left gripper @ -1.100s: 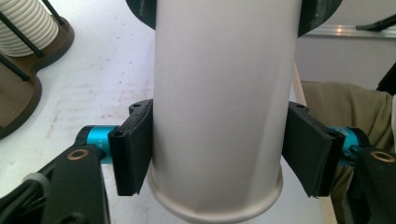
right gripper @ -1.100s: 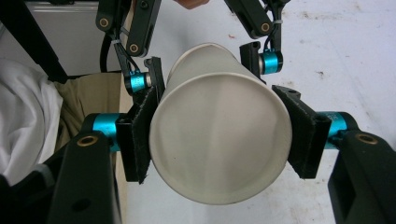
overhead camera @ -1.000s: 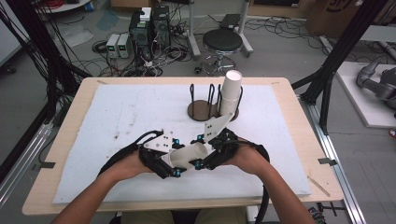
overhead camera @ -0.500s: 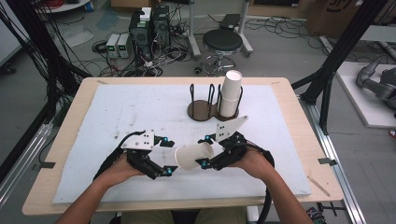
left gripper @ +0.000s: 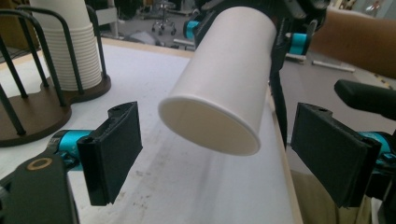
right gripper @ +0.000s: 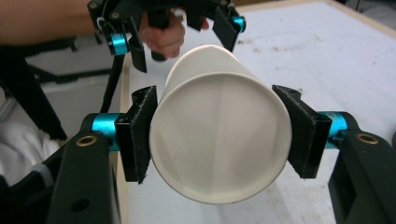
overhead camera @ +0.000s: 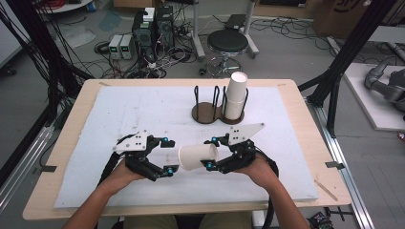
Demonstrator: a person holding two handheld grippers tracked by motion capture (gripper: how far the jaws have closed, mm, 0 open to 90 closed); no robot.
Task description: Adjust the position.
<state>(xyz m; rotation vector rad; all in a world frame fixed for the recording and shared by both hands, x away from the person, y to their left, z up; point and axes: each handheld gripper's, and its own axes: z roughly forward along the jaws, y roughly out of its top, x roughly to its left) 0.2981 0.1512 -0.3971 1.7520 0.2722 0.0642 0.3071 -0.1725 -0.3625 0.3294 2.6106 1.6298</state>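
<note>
- While the right claw [overhead camera: 209, 153] is clamping both pads on the closed end of a white paper cup [overhead camera: 198, 157], the cup is lying level above the near middle of the desk [overhead camera: 296, 102], mouth facing the left claw [overhead camera: 168, 155].
- The left claw's jaws have just been opening; they are standing wide beside the cup's mouth and gripping nothing, with the rim hanging just ahead of the pads in the left gripper view.
- Open white mat [overhead camera: 119, 114] is spreading to the left and ahead of both hands; the desk's near edge is running close under the forearms.
- A dark wire cup holder [overhead camera: 210, 107] on a brown double-round base is standing well beyond the claws, its right bay holding a tall stack of cups [overhead camera: 235, 95].
- The cup is showing smooth, tapered paper walls; the pads [right gripper: 137, 140] are looking black and ribbed.
</note>
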